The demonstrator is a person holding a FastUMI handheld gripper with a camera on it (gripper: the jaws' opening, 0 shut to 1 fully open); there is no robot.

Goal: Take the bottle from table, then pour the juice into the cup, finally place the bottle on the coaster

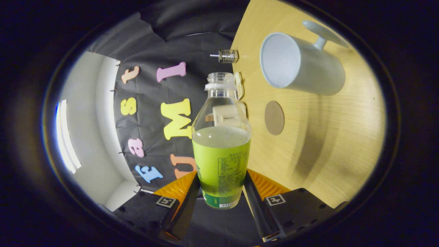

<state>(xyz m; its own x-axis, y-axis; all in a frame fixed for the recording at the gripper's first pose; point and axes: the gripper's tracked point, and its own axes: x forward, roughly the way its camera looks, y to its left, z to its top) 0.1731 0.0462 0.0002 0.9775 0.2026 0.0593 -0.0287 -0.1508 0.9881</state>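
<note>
My gripper (221, 187) is shut on the bottle (221, 144), both fingers pressing on its green-labelled lower half. The bottle is clear, uncapped and about half full of pale juice, and it is lifted off the wooden table (329, 144). The whole view is rolled about a quarter turn, so the table stands like a wall beside the bottle. A white mug (301, 65) with its mouth open toward me stands on the table beyond the bottle's neck. Between the mug and the fingers lies a round brown coaster (274, 117) flat on the wood.
A small glass jar with a metal stem (227, 56) stands at the table's far edge near the booth wall. A pale object (238, 85) sits on the table just behind the bottle's neck. A white wall and window (68, 137) lie opposite the table.
</note>
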